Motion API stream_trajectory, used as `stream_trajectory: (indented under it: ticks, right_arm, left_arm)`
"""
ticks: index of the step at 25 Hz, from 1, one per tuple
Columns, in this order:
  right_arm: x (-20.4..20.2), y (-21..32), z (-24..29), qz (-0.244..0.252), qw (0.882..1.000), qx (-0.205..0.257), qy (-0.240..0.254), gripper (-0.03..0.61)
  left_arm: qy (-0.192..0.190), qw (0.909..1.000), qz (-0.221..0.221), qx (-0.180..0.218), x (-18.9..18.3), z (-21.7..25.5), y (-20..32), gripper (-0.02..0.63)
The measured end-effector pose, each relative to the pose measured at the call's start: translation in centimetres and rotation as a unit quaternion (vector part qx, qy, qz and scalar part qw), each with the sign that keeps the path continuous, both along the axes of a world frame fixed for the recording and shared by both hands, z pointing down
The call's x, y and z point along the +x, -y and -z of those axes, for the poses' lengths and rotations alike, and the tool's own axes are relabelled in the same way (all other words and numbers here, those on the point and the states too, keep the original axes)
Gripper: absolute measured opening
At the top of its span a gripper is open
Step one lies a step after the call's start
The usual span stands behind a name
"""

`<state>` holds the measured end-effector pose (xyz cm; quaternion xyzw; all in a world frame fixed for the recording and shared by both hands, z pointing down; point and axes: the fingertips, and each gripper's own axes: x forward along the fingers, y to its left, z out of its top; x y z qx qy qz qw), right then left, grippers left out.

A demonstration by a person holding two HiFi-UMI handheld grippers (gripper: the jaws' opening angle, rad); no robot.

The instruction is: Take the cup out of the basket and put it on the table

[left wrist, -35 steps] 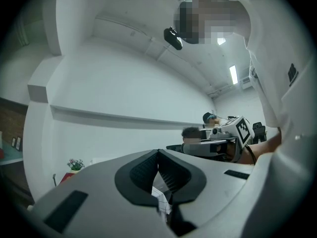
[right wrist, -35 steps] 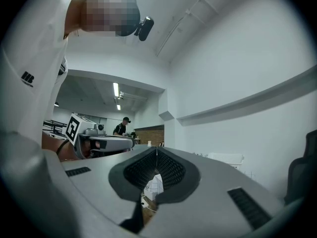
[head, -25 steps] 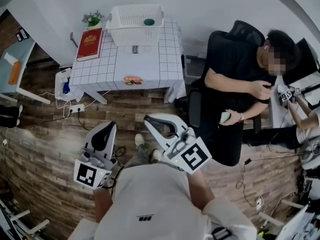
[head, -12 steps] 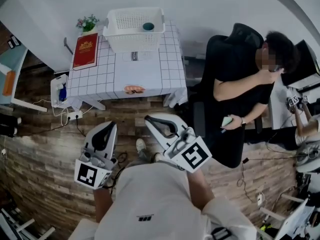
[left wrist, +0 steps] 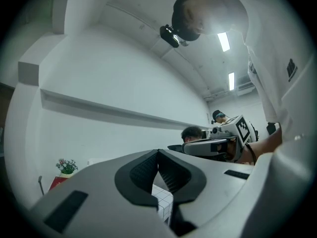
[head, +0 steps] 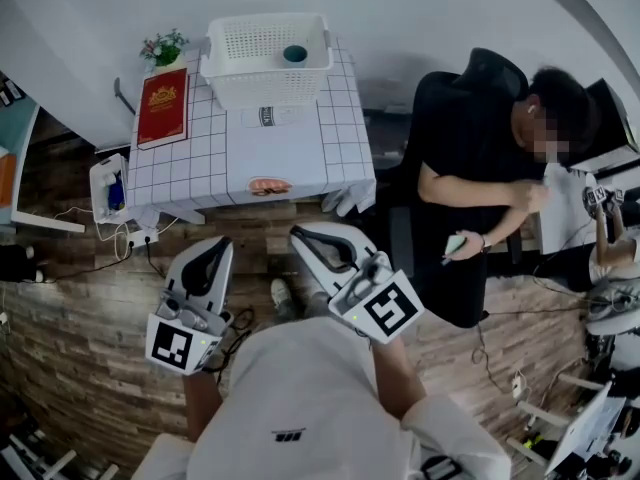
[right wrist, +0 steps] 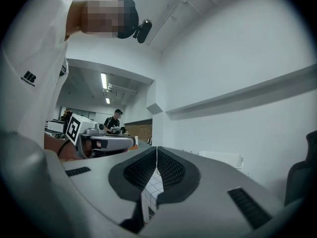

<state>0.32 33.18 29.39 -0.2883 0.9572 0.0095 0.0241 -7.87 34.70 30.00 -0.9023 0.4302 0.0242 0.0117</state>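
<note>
Nothing of the job is done yet, as I read it. The cup point(head: 294, 54) sits in the basket point(head: 262, 90), toward its right end, and the basket stands along the far edge of the table point(head: 300, 153). Both my tools hang over the wooden floor point(head: 90, 298), well short of the table's near edge. The left gripper point(head: 211, 252) has its jaws pressed together with nothing between them, and the right gripper point(head: 303, 239) is the same, pads meeting along one line and empty. So everything is left: close on the table, reach into the basket, open one pair of jaws around the cup, grip, lift it over the rim and set it on the bare cloth between basket and near edge. The head view alone gives me the layout: the cup inside the basket, a red book point(head: 160, 106) along the left edge, a small plant point(head: 163, 46) at the far left corner, a small orange thing point(head: 268, 185) at the near edge, and a seated person point(head: 470, 178) off the right side. The gripper views look level, so neither shows the cup. The right gripper view catches only the basket's outer wall, and the left gripper view shows the plant and book. What they give, and the head view does not, is the pads' contact.
</note>
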Motion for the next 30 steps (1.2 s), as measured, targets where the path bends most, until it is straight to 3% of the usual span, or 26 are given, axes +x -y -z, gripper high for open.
stream_trajectory:
  ticks: [9,30]
  right_arm:
    - [0.0,3.8,0.3,-0.011,1.000,0.000,0.002,0.012]
    - [2.3,17.4,0.8,0.002,1.000,0.003,0.016,0.012]
  left_arm:
    - [-0.001,0.9999,-0.010,-0.001,0.3,0.0,3.8,0.011]
    - [0.009,0.9998,0.017,-0.003,3.1,0.2,17.0,0.011]
